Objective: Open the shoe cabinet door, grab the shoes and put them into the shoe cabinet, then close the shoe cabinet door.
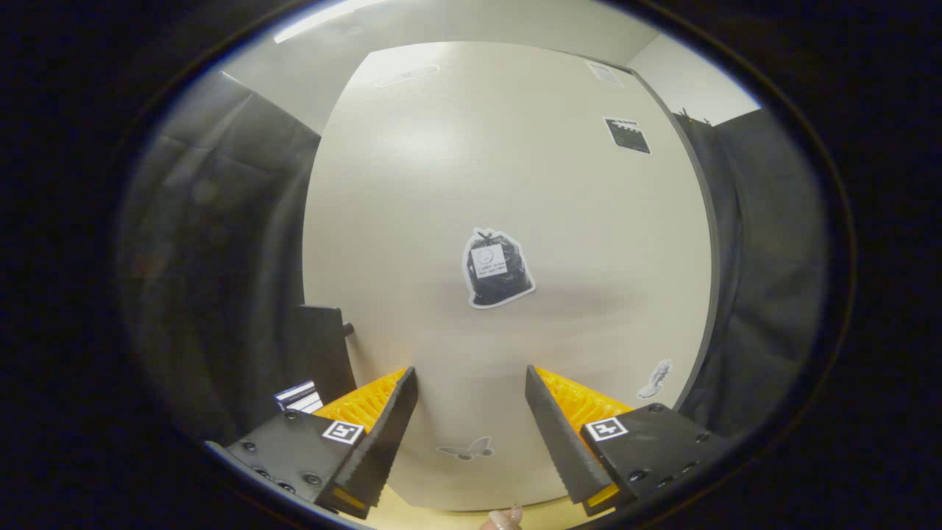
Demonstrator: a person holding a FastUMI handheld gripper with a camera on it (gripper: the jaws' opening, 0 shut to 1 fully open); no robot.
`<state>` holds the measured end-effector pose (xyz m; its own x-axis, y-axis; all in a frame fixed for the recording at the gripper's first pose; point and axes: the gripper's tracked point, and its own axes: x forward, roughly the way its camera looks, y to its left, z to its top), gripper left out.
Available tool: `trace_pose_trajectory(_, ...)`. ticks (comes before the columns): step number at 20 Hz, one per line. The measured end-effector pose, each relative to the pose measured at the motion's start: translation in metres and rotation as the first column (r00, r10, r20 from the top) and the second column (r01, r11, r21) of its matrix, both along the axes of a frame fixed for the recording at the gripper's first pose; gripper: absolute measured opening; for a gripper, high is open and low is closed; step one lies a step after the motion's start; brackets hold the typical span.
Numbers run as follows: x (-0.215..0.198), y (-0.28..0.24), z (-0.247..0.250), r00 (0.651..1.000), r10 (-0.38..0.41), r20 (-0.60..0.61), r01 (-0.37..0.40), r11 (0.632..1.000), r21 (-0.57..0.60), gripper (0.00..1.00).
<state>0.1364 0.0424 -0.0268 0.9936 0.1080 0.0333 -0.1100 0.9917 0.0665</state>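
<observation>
Here, gripper view: the gripper (471, 390) faces a pale, flat shoe cabinet door (508, 184) that stands closed and close ahead. Jaws spread wide apart, nothing between them but bare door surface; neither finger touches anything that can be made out.

Stickers on the door: a black rubbish-bag sticker (497, 268) at 12 o'clock from the jaws, well beyond the fingertips. A small grey butterfly sticker (466, 448) sits low, between the two fingers. A pale, small figure sticker (656, 379) at about 2 o'clock, near the door's right edge. A dark rectangular label (628, 135) high at 1 o'clock, and a faint pale one (605, 73) above it near the top corner.

A dark block (324, 353) with a short peg juts beside the door's left edge, at 10 o'clock from the left finger. Dark cloth (221, 243) hangs on both sides of the door. A fingertip (504, 518) shows at 6 o'clock, below the jaws. The shoes cannot be made out.
</observation>
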Motion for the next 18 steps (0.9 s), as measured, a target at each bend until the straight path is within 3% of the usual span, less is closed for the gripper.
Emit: trace_pose_trajectory(18,-0.0076,0.0001,-0.0014,1.000,-0.008,0.001,0.008,1.000,-0.010,0.95)
